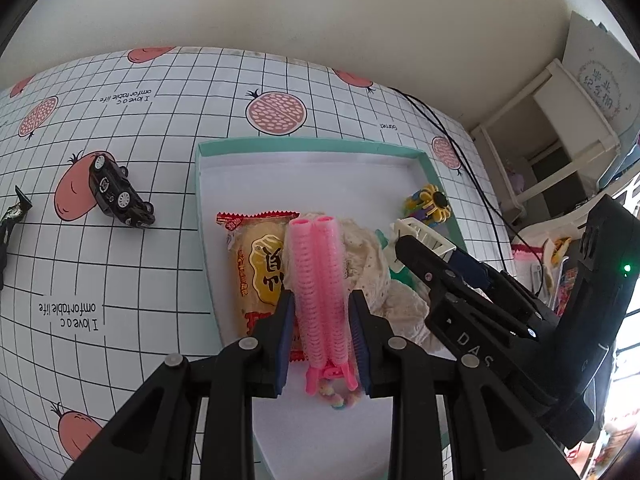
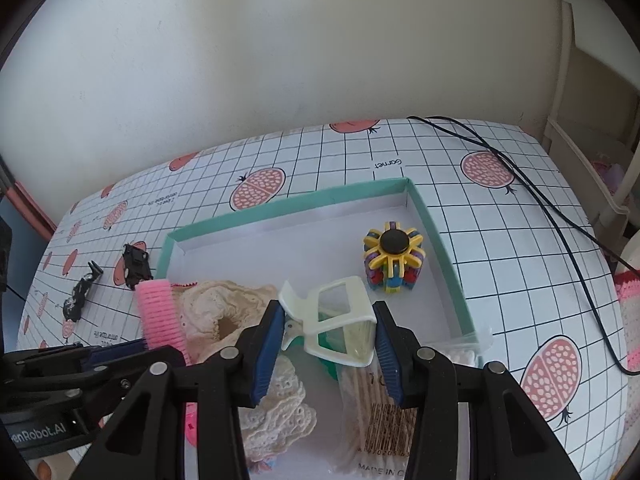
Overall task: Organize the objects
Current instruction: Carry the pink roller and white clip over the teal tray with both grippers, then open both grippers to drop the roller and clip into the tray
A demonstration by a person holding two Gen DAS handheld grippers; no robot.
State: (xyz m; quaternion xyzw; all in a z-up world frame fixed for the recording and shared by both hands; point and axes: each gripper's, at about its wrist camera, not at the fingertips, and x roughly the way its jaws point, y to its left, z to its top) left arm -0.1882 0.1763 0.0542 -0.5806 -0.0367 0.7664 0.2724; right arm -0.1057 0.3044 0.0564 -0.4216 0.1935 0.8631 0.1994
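My left gripper (image 1: 322,338) is shut on a pink hair roller clip (image 1: 318,280) and holds it above the teal-rimmed box (image 1: 304,145). The roller also shows in the right wrist view (image 2: 158,314). My right gripper (image 2: 326,344) is shut on a white hair claw clip (image 2: 334,320), also over the box (image 2: 288,204). In the box lie a snack packet (image 1: 258,272), a cream lace cloth (image 2: 224,312), a colourful toy block cluster (image 2: 394,258) and a bag of cotton swabs (image 2: 372,396).
A black toy car (image 1: 118,192) lies on its side on the gridded tablecloth left of the box. A dark wrapper (image 1: 12,216) lies at the far left. A black cable (image 2: 560,216) crosses the table's right side. White shelves (image 1: 548,136) stand to the right.
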